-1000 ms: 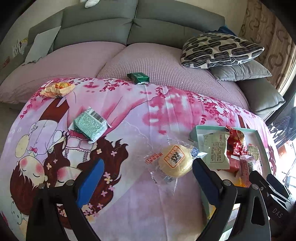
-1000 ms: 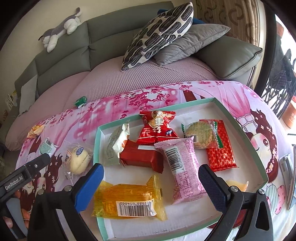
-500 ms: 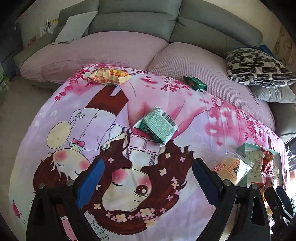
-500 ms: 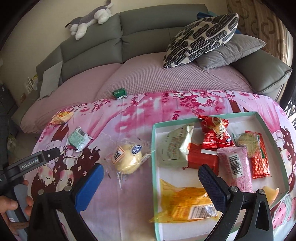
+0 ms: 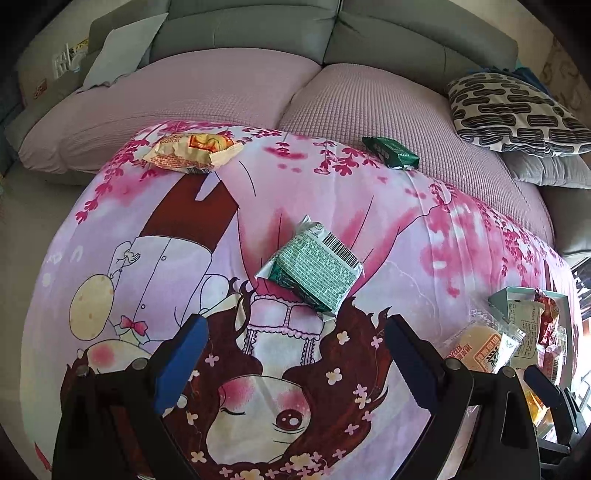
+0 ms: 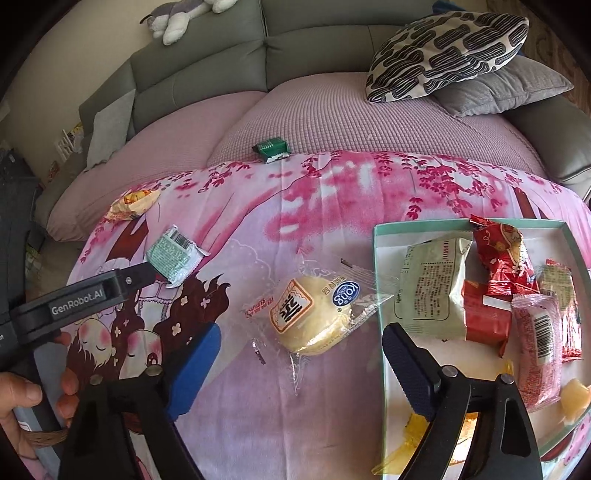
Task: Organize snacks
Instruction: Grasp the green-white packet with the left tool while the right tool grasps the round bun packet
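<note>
My left gripper (image 5: 295,362) is open and empty, just short of a green-and-white snack packet (image 5: 314,271) on the pink cartoon cloth; the packet also shows in the right wrist view (image 6: 173,254). My right gripper (image 6: 301,365) is open and empty, right before a round yellow cake in clear wrap (image 6: 314,314), which also shows in the left wrist view (image 5: 480,347). A mint-rimmed tray (image 6: 376,280) at the right holds several snack packets. An orange-yellow packet (image 5: 192,151) and a dark green packet (image 5: 391,151) lie at the cloth's far edge.
A grey sofa (image 5: 258,33) with mauve seat cushions backs the cloth. A black-and-white patterned pillow (image 6: 443,51) and grey pillows lie at the back right. A plush toy (image 6: 184,18) sits on the sofa back. The left gripper's body (image 6: 74,299) crosses the right wrist view.
The left gripper swung left from the yellow cake toward the green-and-white packet. The right gripper swung left from over the tray toward the yellow cake. Both stayed open.
</note>
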A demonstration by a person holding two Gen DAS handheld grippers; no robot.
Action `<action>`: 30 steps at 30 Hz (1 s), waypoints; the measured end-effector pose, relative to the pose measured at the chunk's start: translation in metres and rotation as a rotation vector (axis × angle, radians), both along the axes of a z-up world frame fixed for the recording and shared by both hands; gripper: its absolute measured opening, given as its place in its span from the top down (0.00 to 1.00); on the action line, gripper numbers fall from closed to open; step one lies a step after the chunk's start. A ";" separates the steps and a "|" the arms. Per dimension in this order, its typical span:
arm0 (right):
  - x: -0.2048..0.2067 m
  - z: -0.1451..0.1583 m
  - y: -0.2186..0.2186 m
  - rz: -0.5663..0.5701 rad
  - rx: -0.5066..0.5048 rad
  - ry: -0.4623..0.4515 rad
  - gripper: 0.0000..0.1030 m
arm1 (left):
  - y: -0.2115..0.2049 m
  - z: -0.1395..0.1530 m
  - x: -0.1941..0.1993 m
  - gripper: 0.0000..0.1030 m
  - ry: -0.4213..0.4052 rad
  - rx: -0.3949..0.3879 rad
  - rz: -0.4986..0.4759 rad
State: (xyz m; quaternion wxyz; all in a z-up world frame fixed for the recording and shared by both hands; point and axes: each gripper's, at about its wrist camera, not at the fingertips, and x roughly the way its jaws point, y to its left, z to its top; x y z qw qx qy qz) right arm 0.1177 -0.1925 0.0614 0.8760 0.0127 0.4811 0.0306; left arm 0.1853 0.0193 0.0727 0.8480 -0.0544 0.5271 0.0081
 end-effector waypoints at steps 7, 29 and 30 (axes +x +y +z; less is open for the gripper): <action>0.010 -0.013 0.008 0.012 -0.001 0.022 0.16 | -0.002 -0.012 0.017 0.07 0.034 0.034 -0.043; 0.032 -0.029 0.004 -0.004 0.004 0.025 0.45 | -0.026 -0.050 0.068 0.19 0.098 0.153 -0.137; 0.032 -0.029 0.003 -0.007 0.006 0.026 0.46 | -0.026 -0.049 0.068 0.22 0.096 0.146 -0.140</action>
